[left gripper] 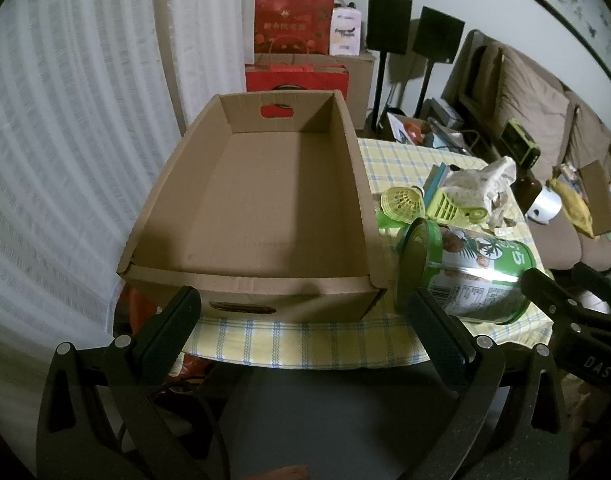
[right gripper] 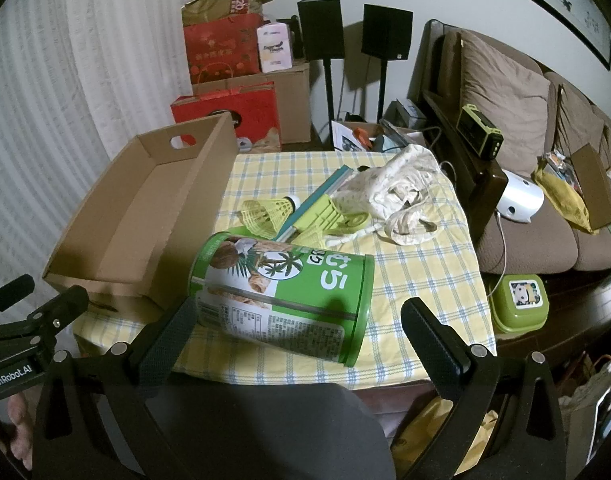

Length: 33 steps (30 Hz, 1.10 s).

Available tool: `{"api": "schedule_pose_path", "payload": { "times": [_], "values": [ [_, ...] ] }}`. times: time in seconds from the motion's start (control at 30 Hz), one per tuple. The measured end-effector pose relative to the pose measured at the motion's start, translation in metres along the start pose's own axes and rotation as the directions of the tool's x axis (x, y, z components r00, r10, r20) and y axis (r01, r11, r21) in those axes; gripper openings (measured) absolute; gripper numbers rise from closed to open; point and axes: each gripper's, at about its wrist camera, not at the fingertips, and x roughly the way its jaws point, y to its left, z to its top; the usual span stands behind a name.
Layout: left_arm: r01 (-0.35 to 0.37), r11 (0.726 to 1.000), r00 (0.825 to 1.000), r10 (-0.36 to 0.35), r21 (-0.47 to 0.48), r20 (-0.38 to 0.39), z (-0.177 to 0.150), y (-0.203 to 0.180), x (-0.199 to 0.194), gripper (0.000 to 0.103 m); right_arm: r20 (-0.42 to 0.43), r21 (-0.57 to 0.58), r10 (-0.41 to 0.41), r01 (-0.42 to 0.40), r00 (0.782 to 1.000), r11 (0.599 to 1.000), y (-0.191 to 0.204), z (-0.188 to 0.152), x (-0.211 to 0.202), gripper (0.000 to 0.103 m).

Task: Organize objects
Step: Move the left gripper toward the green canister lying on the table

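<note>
An empty cardboard box (left gripper: 261,200) sits on the left of the checked tablecloth (left gripper: 305,344); it also shows in the right wrist view (right gripper: 137,216). A green snack can (right gripper: 281,292) lies on its side beside the box, also in the left wrist view (left gripper: 473,276). Behind it lie yellow-green shuttlecocks (right gripper: 265,214), a green plastic piece (right gripper: 329,216), a teal flat item (right gripper: 321,196) and a crumpled cloth bag (right gripper: 401,192). My left gripper (left gripper: 305,316) is open in front of the box. My right gripper (right gripper: 297,324) is open, its jaws either side of the can's near end.
A brown sofa (right gripper: 517,120) with clutter stands to the right. A green lunch box (right gripper: 519,302) sits on a dark ledge beside the table. Red gift bags (right gripper: 229,80), cartons and two speakers (right gripper: 321,28) stand behind. White curtains (left gripper: 65,120) hang at left.
</note>
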Motion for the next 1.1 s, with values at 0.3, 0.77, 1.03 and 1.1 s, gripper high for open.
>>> {"api": "schedule_pose_path", "payload": {
  "times": [0.3,0.77,1.03,1.1],
  "values": [
    [0.002,1.000,1.000,-0.002,-0.001,-0.002,0.0000,0.0002,0.0002,0.103,0.000,-0.003,0.003,-0.003,1.000,1.000,-0.0008,0.0006,-0.0001,0.103],
    [0.002,1.000,1.000,-0.002,0.008,-0.010,-0.0046,-0.0036,0.0073,0.103,-0.003,-0.010,0.008,-0.008,1.000,1.000,-0.0038,0.0017,0.0014,0.103],
    [0.002,1.000,1.000,-0.001,0.012,-0.012,-0.0026,-0.0052,0.0085,0.103,-0.003,-0.014,0.014,-0.014,1.000,1.000,-0.0077,0.0031,0.0032,0.103],
    [0.002,1.000,1.000,-0.002,0.010,-0.014,-0.0026,-0.0054,0.0093,0.103,-0.004,-0.014,0.013,-0.013,1.000,1.000,-0.0072,0.0033,0.0033,0.103]
  ]
}}
